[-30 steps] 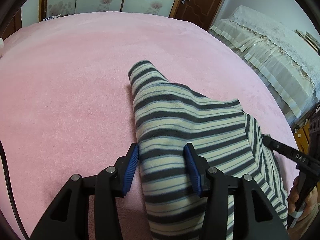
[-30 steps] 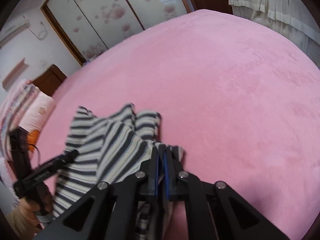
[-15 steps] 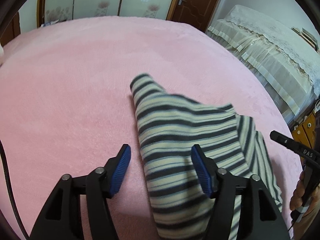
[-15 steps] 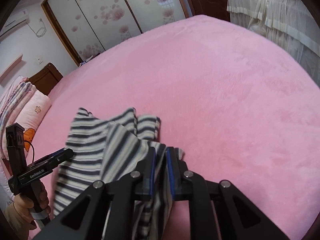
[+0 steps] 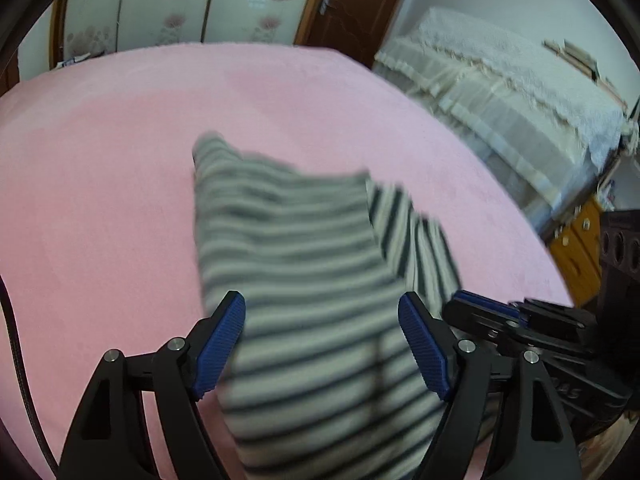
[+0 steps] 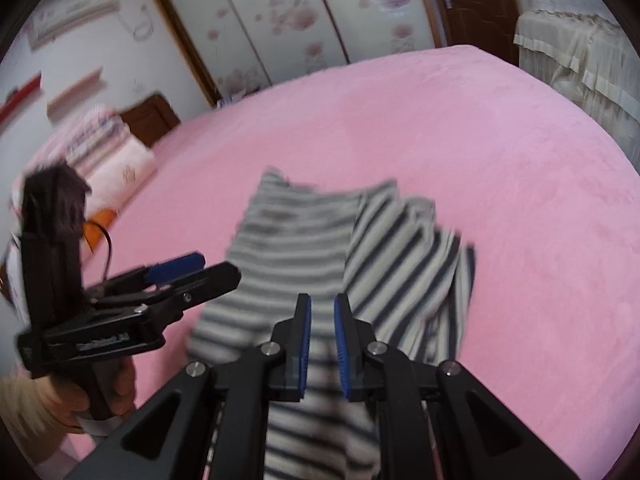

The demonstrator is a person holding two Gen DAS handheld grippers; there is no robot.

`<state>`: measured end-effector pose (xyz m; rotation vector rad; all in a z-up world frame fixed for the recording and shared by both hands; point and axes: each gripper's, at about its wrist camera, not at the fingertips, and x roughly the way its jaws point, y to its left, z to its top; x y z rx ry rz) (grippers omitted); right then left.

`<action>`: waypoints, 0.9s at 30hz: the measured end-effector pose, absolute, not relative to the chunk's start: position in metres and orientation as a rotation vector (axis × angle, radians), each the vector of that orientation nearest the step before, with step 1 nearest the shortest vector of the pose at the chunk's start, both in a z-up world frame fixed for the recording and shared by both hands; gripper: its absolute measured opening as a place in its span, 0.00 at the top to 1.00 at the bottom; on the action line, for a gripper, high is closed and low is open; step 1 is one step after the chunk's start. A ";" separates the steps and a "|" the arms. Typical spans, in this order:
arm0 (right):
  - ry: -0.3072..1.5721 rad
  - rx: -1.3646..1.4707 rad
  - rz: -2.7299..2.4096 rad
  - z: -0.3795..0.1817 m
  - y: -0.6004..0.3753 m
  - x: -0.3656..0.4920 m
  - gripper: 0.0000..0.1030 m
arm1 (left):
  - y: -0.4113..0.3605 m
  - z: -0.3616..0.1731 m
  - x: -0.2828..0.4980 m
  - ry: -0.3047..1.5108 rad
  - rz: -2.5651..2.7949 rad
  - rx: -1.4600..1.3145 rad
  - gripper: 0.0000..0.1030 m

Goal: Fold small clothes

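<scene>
Both the left gripper (image 5: 322, 342) and right gripper (image 6: 320, 340) have just opened, fingers now apart, dropping the striped garment (image 6: 320, 240) mid-bed (image 6: 500, 140), apparently one fold done.

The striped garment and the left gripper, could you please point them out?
striped garment (image 6: 296, 240): right wrist view, on its flat upper panel.
left gripper (image 5: 322, 344): left wrist view, midway between its open fingertips.

Left gripper (image 5: 322, 342) hanging spread wide over blurred striped garment (image 5: 304, 264) lying on pink bedspread (image 5: 100, 184), right gripper (image 5: 486, 306) showing at right edge just beside the cloth.
</scene>
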<state>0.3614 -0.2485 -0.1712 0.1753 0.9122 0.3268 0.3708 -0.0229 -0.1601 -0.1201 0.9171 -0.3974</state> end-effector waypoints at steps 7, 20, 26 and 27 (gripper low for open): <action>0.938 0.122 0.232 -0.210 -0.271 0.333 0.92 | -0.033 -0.191 0.340 0.880 -0.391 0.090 0.24; 0.928 0.189 0.229 -0.179 -0.293 0.314 0.88 | -0.007 -0.158 0.323 0.878 -0.362 0.033 0.06; 0.906 0.200 0.226 -0.156 -0.295 0.306 0.74 | -0.001 -0.135 0.310 0.878 -0.324 0.001 0.01; 0.900 0.201 0.228 -0.152 -0.294 0.304 0.72 | 0.003 -0.129 0.307 0.879 -0.325 -0.012 0.01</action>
